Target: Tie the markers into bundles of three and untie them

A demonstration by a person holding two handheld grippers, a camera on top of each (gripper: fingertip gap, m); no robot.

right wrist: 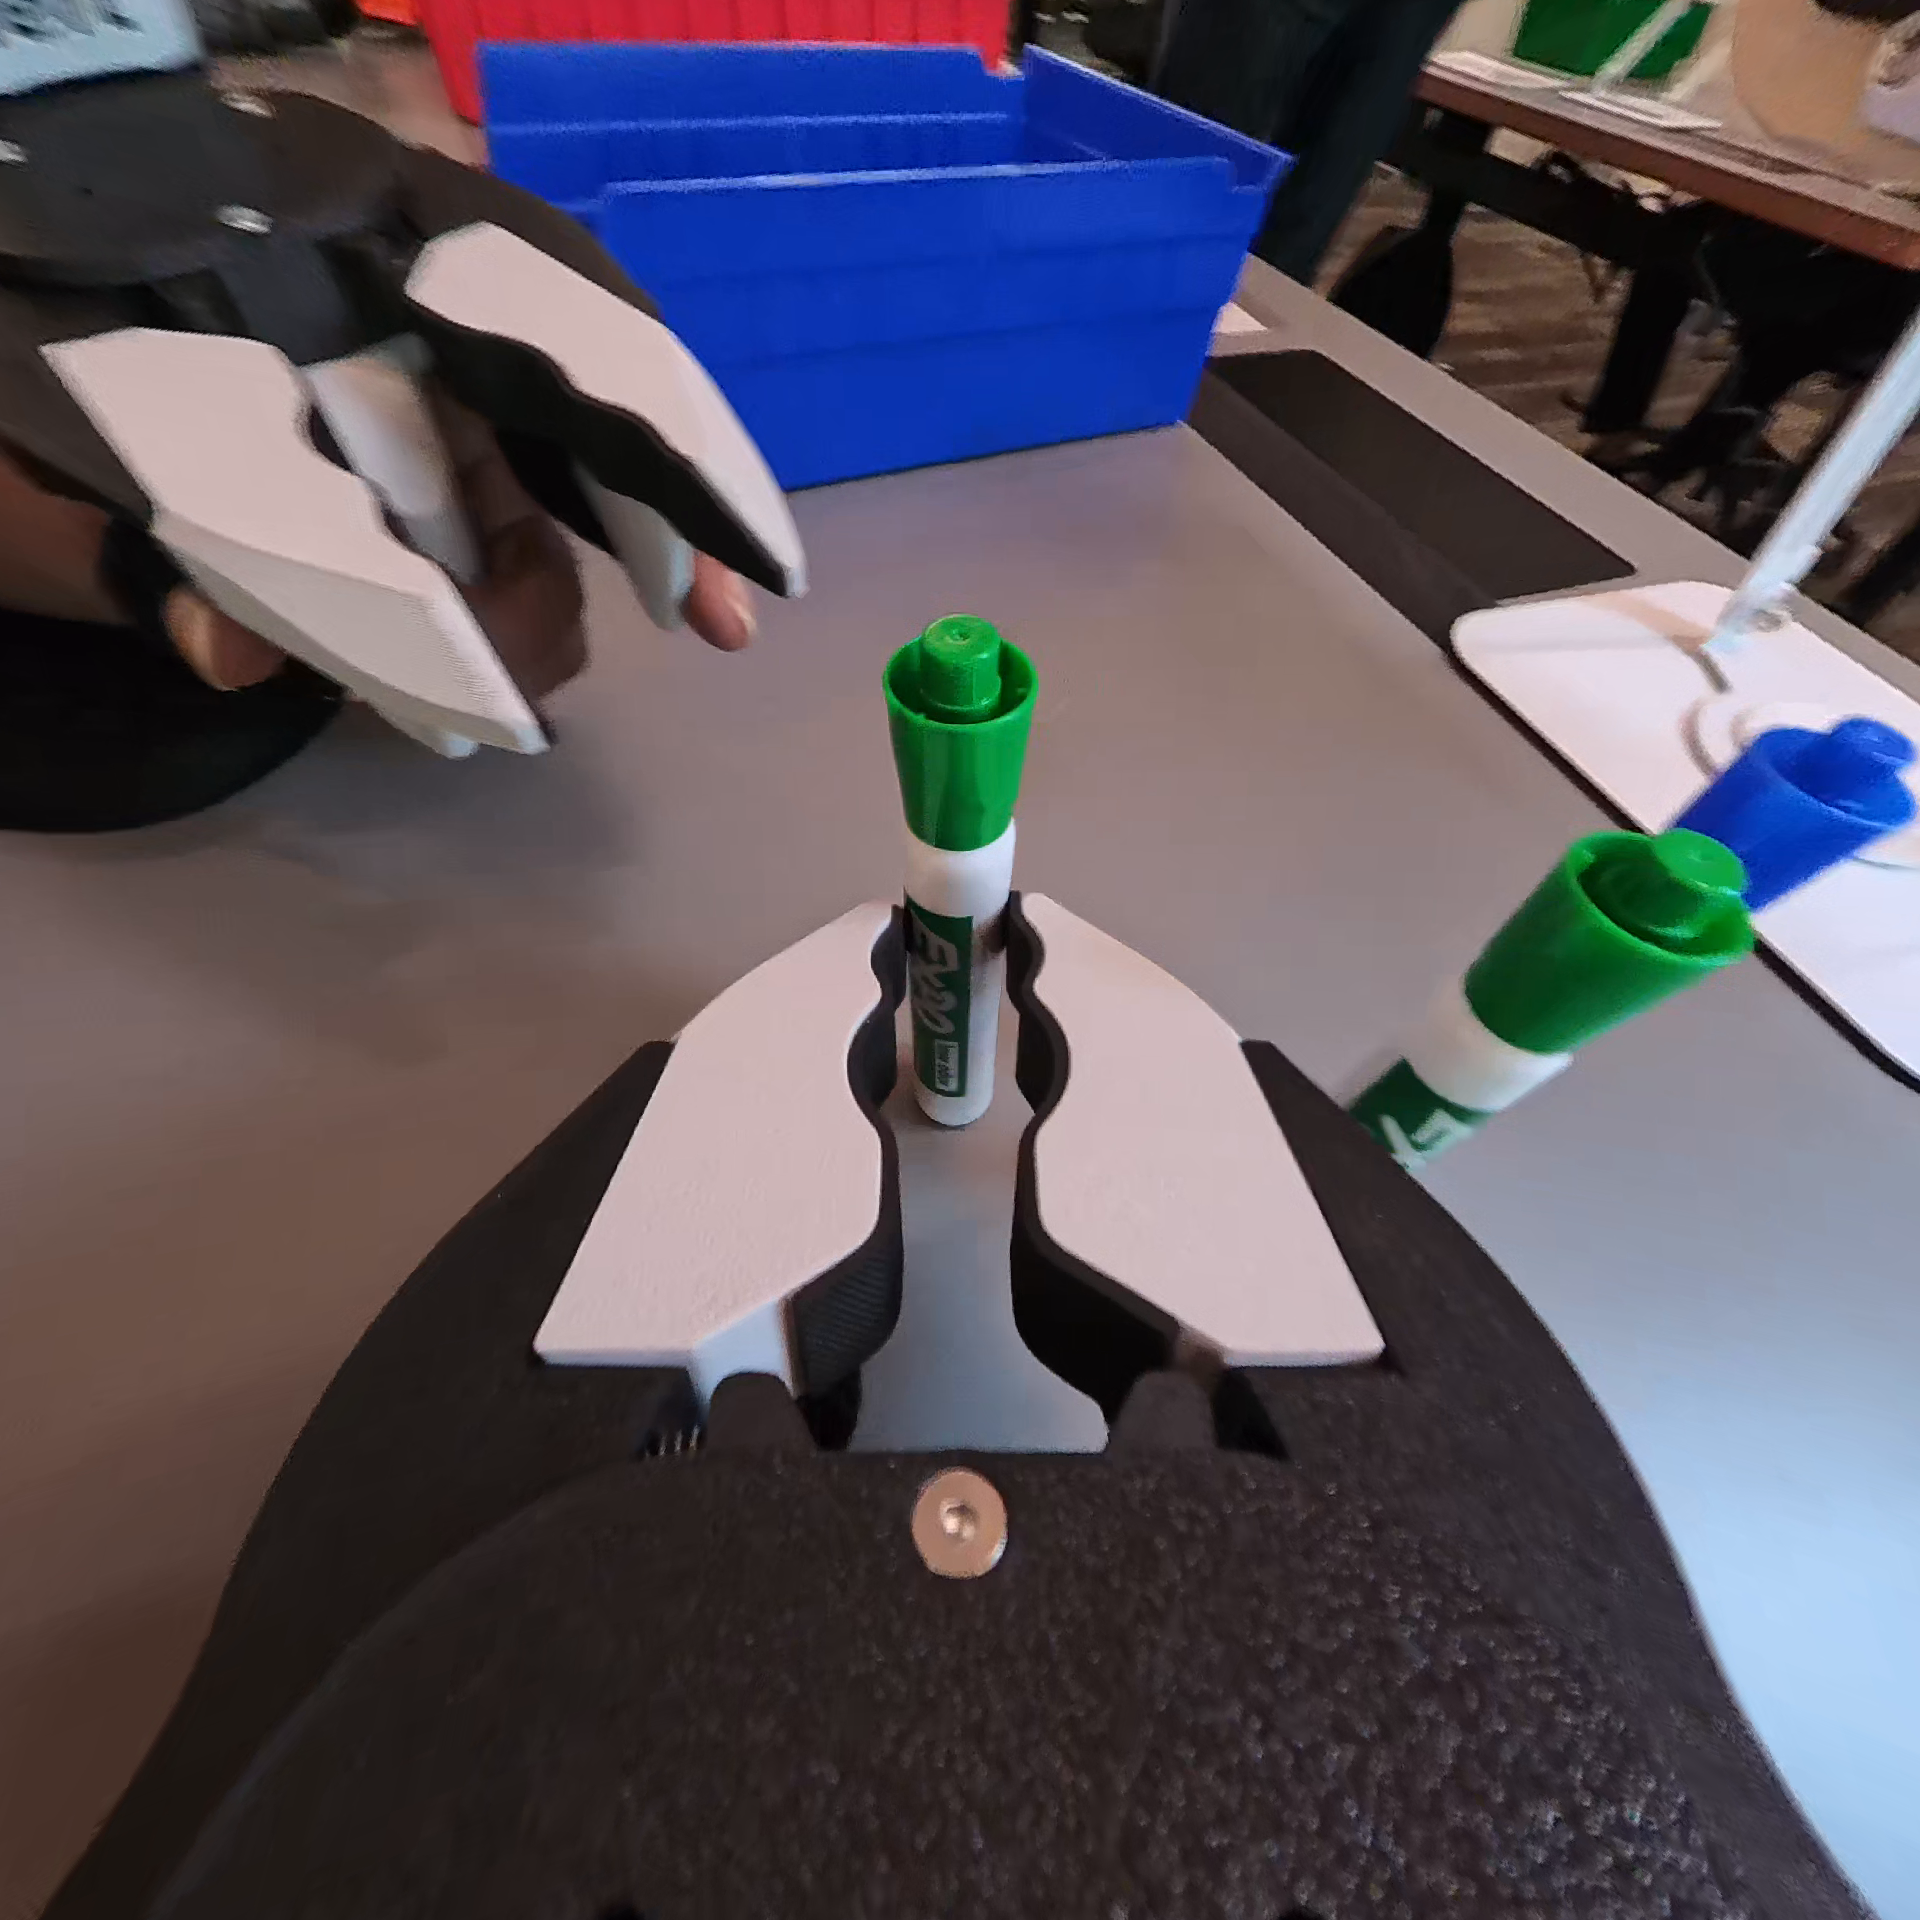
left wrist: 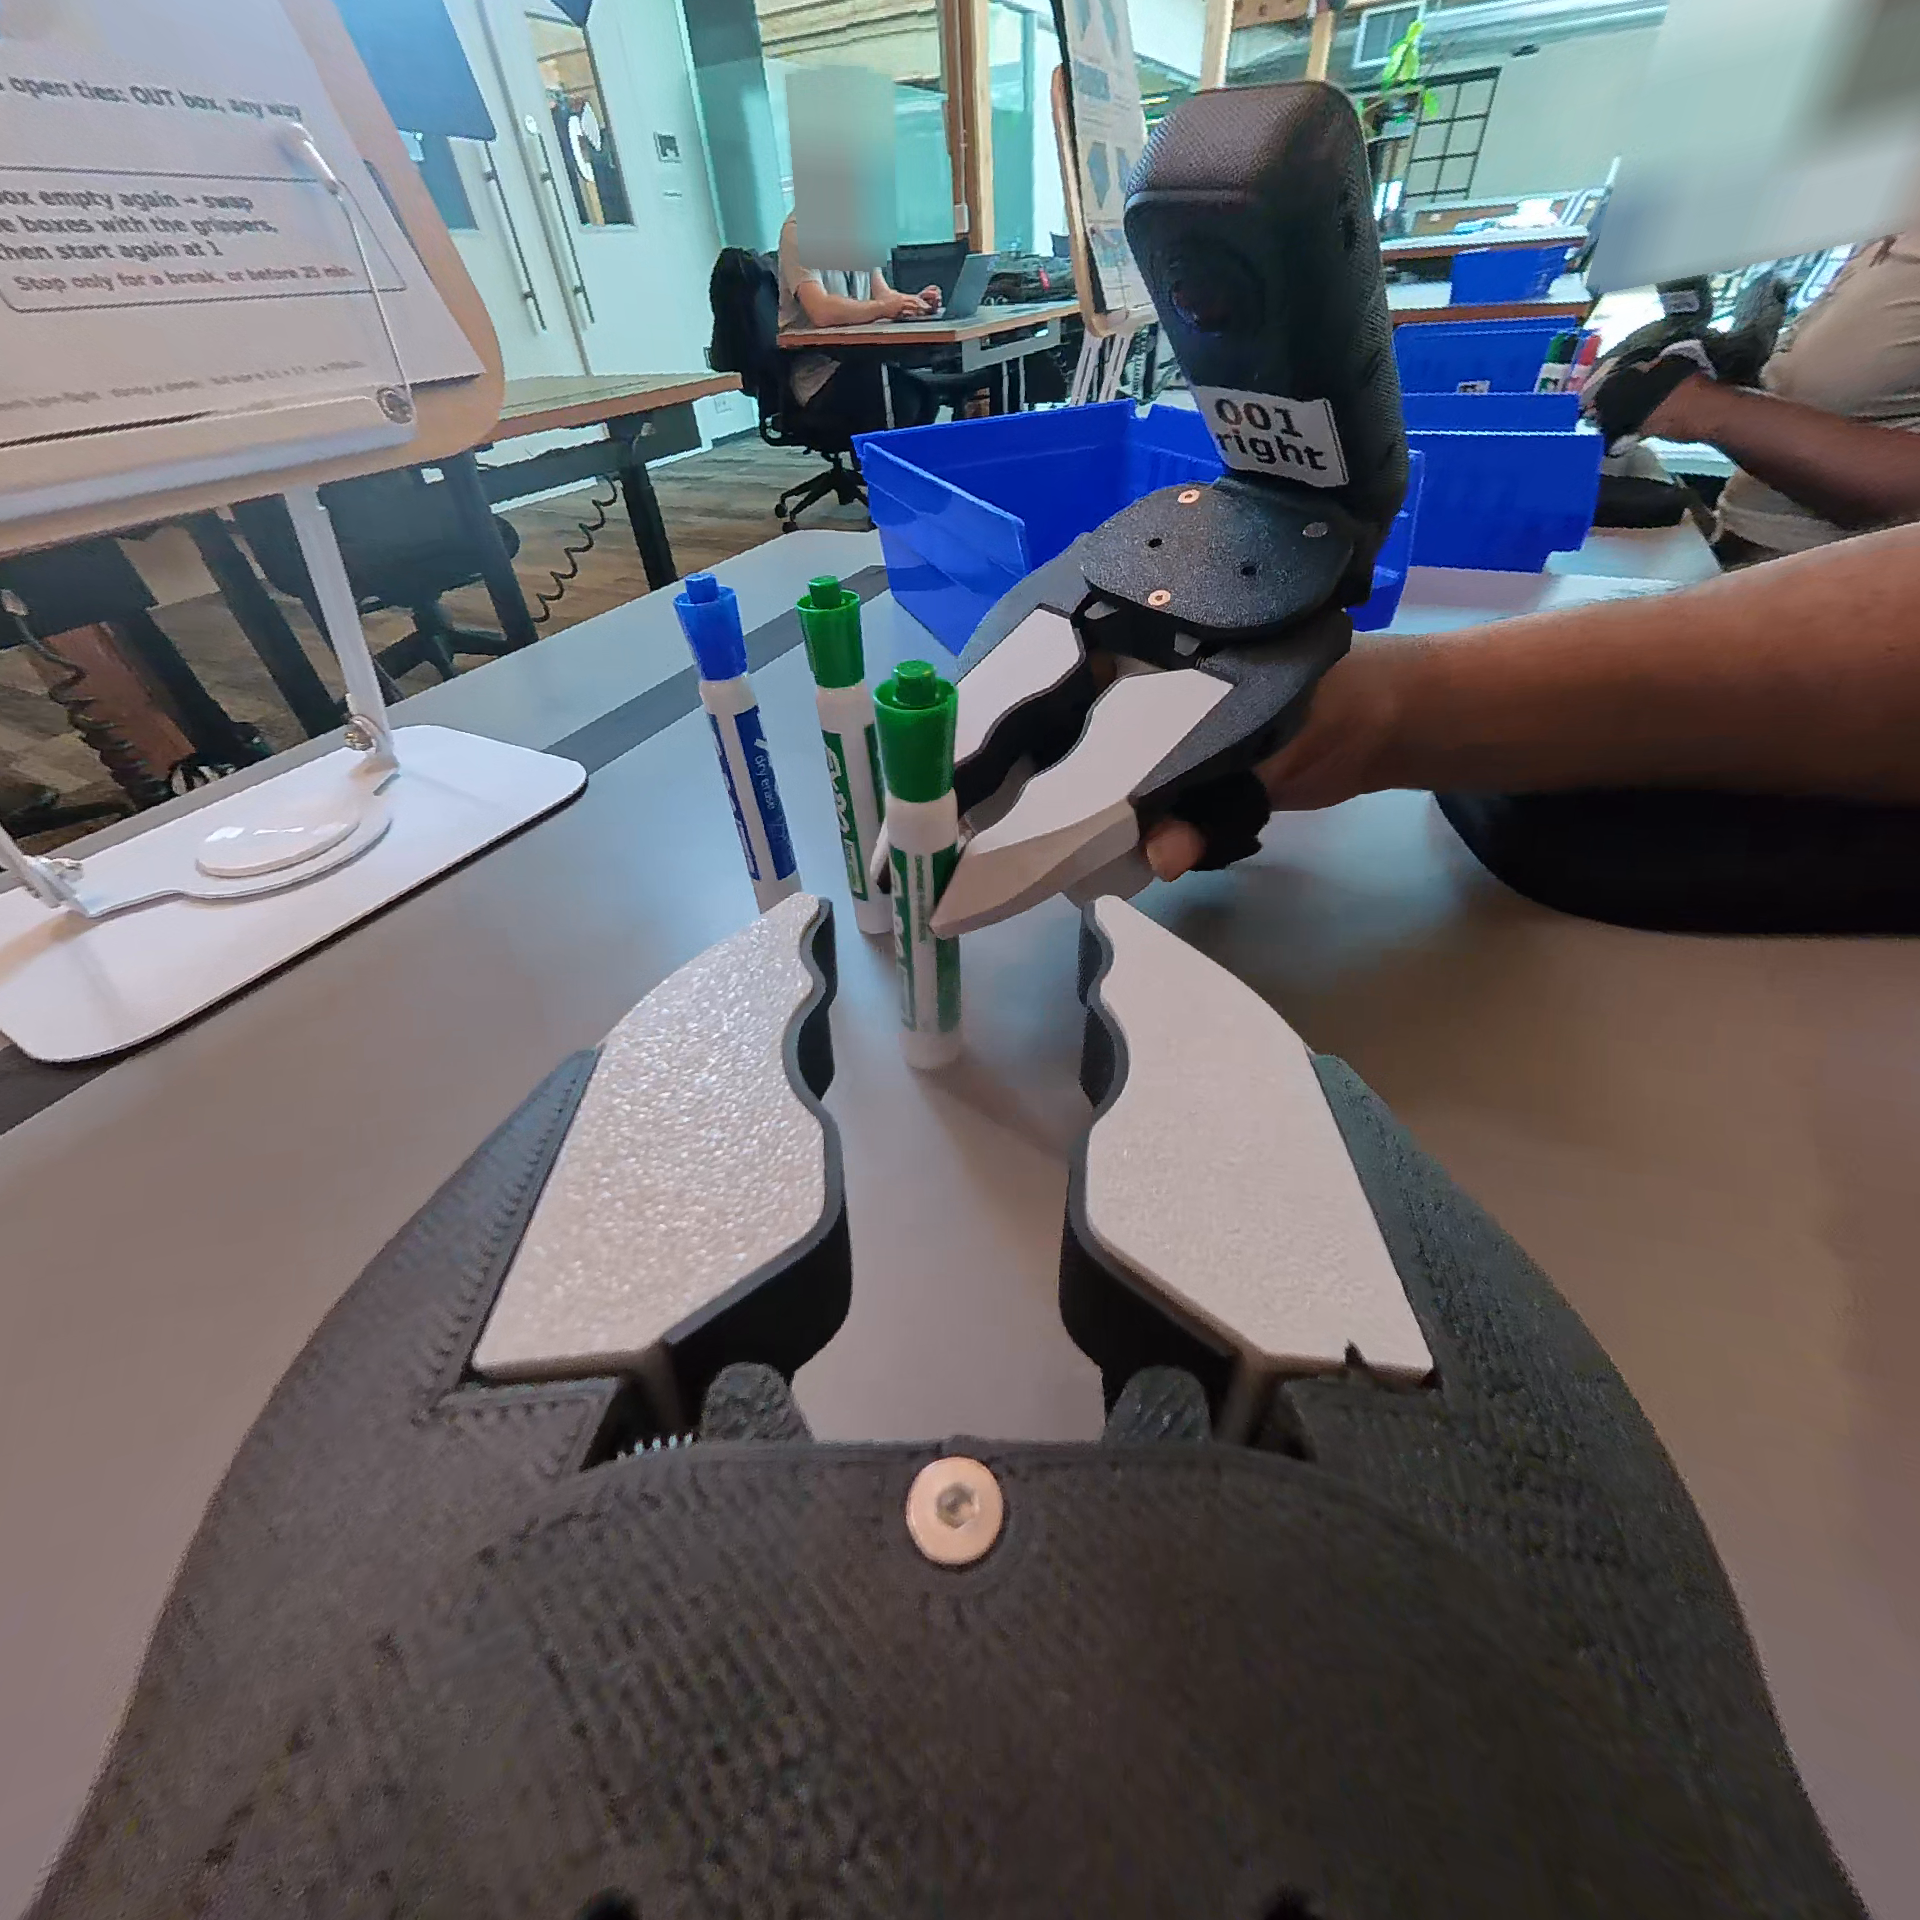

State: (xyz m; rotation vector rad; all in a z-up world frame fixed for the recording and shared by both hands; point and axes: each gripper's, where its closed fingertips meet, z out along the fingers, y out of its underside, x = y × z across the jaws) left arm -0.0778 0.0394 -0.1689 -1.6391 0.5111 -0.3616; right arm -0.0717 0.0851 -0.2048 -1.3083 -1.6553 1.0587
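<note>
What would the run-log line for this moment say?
right gripper: shut on green marker, upright | left gripper: open, empty | bundle: none

second green marker (right wrist: 1507,997) — base hidden, left tool (right wrist: 436,499) — blurred

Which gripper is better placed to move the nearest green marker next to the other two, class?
Probably the right gripper: its fingers already close on the nearest green marker, standing upright. The left gripper is open and holds nothing.
</note>
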